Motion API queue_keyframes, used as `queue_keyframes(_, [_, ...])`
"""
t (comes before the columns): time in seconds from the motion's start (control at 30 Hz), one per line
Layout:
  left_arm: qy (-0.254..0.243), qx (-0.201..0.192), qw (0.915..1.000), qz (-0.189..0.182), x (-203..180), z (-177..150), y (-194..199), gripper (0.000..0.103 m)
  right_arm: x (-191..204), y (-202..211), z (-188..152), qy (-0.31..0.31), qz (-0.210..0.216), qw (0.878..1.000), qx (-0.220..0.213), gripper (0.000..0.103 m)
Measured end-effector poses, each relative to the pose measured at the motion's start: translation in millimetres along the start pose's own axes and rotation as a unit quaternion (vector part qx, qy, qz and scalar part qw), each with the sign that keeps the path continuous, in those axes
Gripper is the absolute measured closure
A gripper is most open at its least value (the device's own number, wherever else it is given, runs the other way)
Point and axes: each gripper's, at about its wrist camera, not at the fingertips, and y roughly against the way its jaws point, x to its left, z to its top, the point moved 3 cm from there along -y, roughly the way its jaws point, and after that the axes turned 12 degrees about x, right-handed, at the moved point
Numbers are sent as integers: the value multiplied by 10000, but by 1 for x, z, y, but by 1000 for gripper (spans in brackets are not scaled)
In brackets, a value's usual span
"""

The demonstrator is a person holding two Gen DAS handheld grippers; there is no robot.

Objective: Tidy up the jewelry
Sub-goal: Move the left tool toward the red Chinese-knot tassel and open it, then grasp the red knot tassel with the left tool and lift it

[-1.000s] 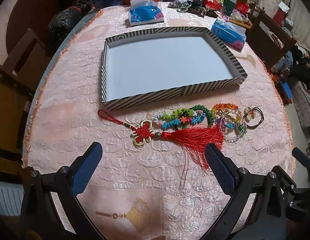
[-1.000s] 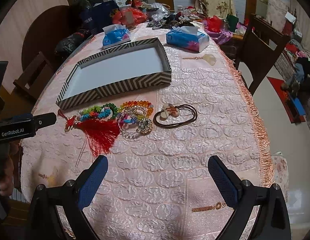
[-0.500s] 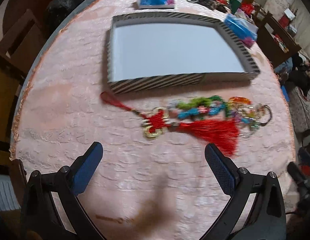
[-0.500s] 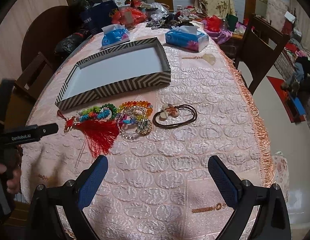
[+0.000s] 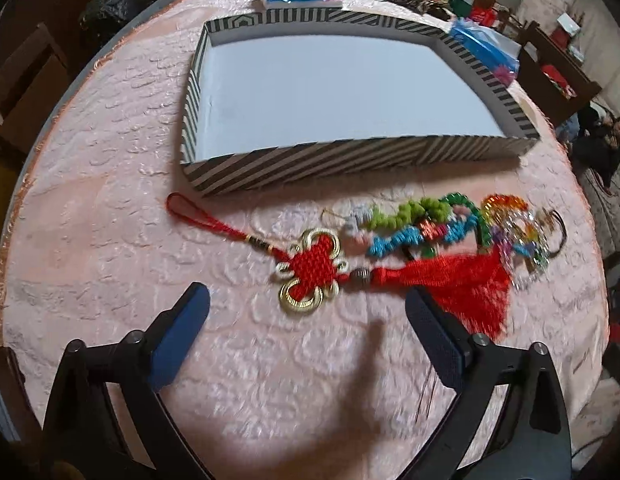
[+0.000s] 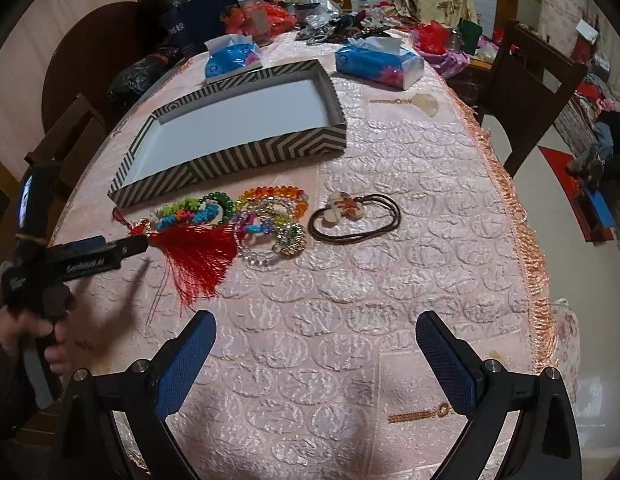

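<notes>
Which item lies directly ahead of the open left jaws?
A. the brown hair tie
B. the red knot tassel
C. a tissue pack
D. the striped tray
B: the red knot tassel lies on the tablecloth just beyond the left gripper, whose jaws are open and empty.

Both tongs (image 5: 308, 312) (image 6: 316, 338) seemingly wide apart

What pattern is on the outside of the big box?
Black-and-cream zigzag stripes on the box, clearest in the right wrist view.
</notes>
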Motion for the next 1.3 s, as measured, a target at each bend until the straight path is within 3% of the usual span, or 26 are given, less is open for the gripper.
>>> queue_keyframes(0.07, [119, 25, 9999, -79, 1, 4, -4, 12, -5, 0, -1, -71, -27, 10000, 16, 4])
queue_keyframes(0.23, [241, 42, 9994, -241, -5, 11, -9, 12, -16, -3, -6, -232, -52, 9996, 137, 4])
queue_keyframes(0.5, [-233, -72, 9992, 312, -25, 6, -16, 9, -21, -7, -7, -286, -21, 9994, 204, 4])
queue_keyframes(0.53, [-269, -147, 9991, 284, -26, 4, -15, 19, -20, -8, -7, -284, -8, 9994, 216, 4])
queue_keyframes(0.6, [-290, -248, 9990, 228, -24, 2, -8, 52, -18, -9, -7, -270, 18, 9994, 227, 4])
queue_keyframes(0.63, [-291, -238, 9992, 147, -22, 2, -5, 75, -18, -10, -7, -262, 34, 9994, 228, 4])
queue_keyframes(0.7, [-272, -258, 9992, -128, -14, 1, -1, 86, -15, -12, -6, -247, 67, 9994, 244, 4])
queue_keyframes(1.0, [-397, -625, 9944, -751, -1, -25, 41, 86, -6, -14, 7, -108, 196, 9997, 137, 4])
queue_keyframes(1.23, [-491, -839, 9935, -598, -12, -29, 67, 86, -33, -20, 28, -261, 424, 9987, -132, 4])
queue_keyframes(1.3, [-461, -787, 9943, -548, -12, -31, 65, 86, -40, -26, 33, -120, 412, 9988, -223, 12])
